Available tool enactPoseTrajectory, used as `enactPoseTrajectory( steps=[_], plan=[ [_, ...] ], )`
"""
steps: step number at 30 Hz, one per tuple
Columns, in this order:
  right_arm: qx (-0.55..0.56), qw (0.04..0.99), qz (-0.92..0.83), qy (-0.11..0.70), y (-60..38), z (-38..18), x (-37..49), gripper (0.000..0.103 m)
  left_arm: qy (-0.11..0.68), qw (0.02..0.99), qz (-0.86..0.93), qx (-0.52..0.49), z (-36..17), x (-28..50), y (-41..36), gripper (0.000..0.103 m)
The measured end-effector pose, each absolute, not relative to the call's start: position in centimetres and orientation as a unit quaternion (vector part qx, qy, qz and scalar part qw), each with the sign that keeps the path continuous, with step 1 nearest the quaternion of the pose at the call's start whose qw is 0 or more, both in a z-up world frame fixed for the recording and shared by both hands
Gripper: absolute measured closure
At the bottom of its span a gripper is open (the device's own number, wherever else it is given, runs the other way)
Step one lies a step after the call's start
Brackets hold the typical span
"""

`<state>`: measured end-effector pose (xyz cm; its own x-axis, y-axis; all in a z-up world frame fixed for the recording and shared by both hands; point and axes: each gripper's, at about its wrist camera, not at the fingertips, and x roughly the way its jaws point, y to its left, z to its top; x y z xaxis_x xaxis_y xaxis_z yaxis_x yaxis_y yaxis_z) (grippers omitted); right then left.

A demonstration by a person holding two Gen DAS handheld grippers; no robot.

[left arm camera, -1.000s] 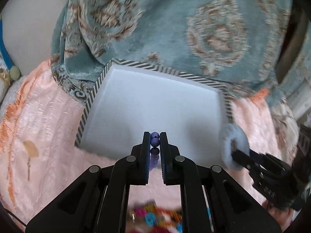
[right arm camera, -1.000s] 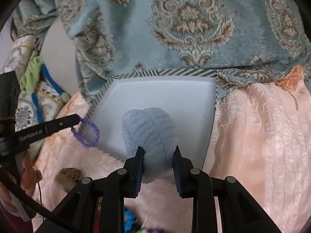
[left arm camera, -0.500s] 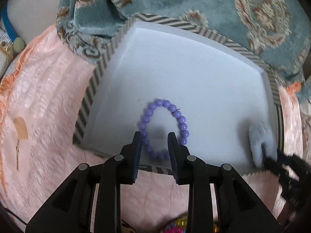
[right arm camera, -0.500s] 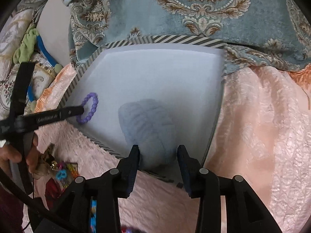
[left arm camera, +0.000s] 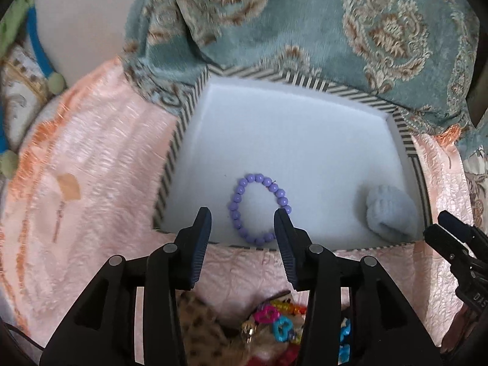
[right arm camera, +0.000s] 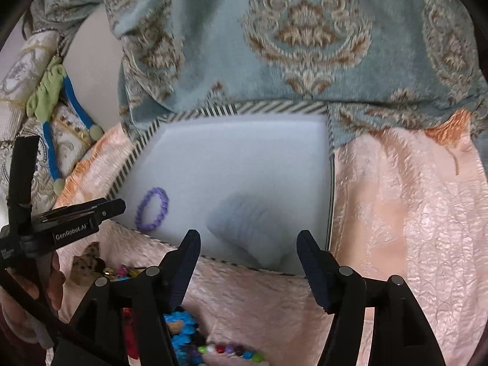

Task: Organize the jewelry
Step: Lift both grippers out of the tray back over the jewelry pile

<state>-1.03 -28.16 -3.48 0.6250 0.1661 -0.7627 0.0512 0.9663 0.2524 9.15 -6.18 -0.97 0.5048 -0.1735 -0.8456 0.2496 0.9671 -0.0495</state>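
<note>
Since the earlier frames, both grippers have released their loads and drawn back from the box, their jaws now spread wide and holding nothing; left gripper (left arm camera: 242, 224) hangs over the near rim of the striped box (left arm camera: 174, 164), its fingers straddling the near arc of the purple bead bracelet (left arm camera: 259, 210) without touching it; right gripper (right arm camera: 248, 244) likewise stands parted above the near rim, framing the pale blue fluffy scrunchie (right arm camera: 247, 228); bracelet lies flat on the white floor of the box, near the front edge and left of centre in the left wrist view; scrunchie rests in the near right corner of the same floor (left arm camera: 389, 212), well apart from the bracelet; box sits on a peach textured cloth (left arm camera: 91, 158), its far side tucked beneath a teal brocade fabric (right arm camera: 305, 30); a heap of coloured beaded jewelry (left arm camera: 274, 323) lies on the cloth nearer the camera, beside a leopard-print piece (left arm camera: 198, 329); a green and blue cord (right arm camera: 58, 97) lies at far left.
</note>
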Motion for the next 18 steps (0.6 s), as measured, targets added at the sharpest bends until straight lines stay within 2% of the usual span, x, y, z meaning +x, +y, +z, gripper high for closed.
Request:
enactPoseTrajectory(
  steps=[6, 10, 18],
  plan=[
    [0.124, 0.903, 0.034, 0.409, -26.3, -1.0, -3.2, 0.039, 0.443, 0.888, -0.113, 0.052, 2.1, 6.1, -6.0, 0.057],
    [0.115, 0.911, 0.033, 0.395, -25.4, 0.5, -5.3, 0.031, 0.423, 0.898, -0.107, 0.057, 3.5, 3.7, -5.8, 0.057],
    [0.115, 0.919, 0.027, 0.376, -24.2, 2.4, -9.0, 0.030, 0.401, 0.909, -0.101, 0.051, 5.2, -0.4, -5.0, 0.057]
  ],
)
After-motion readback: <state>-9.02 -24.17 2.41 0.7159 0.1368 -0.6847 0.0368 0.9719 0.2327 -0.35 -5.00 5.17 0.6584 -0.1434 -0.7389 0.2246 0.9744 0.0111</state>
